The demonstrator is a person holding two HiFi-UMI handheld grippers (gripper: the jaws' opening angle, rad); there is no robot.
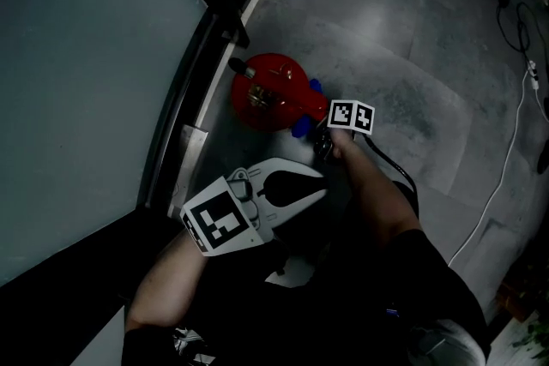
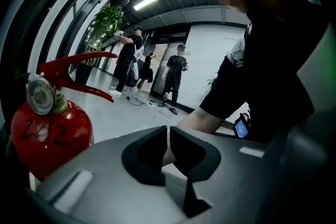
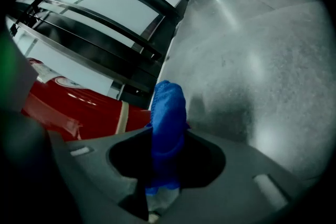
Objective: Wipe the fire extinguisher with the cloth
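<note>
A red fire extinguisher (image 1: 268, 92) stands on the grey floor beside the glass wall, seen from above in the head view. My right gripper (image 1: 317, 126) is at its right side, shut on a blue cloth (image 1: 302, 129) that lies against the red body. In the right gripper view the cloth (image 3: 169, 107) sticks out between the jaws of the right gripper (image 3: 167, 136), with the extinguisher (image 3: 79, 107) just to the left. My left gripper (image 1: 319, 187) hangs lower and nearer, shut with nothing held. The left gripper (image 2: 168, 149) has the extinguisher (image 2: 47, 139) at its left, apart from it.
A dark-framed glass wall (image 1: 86, 81) runs along the left. A white cable (image 1: 506, 159) and black cables lie on the floor at the right. Other people (image 2: 176, 78) stand far off by a doorway, and a green plant (image 2: 107, 21) is near the wall.
</note>
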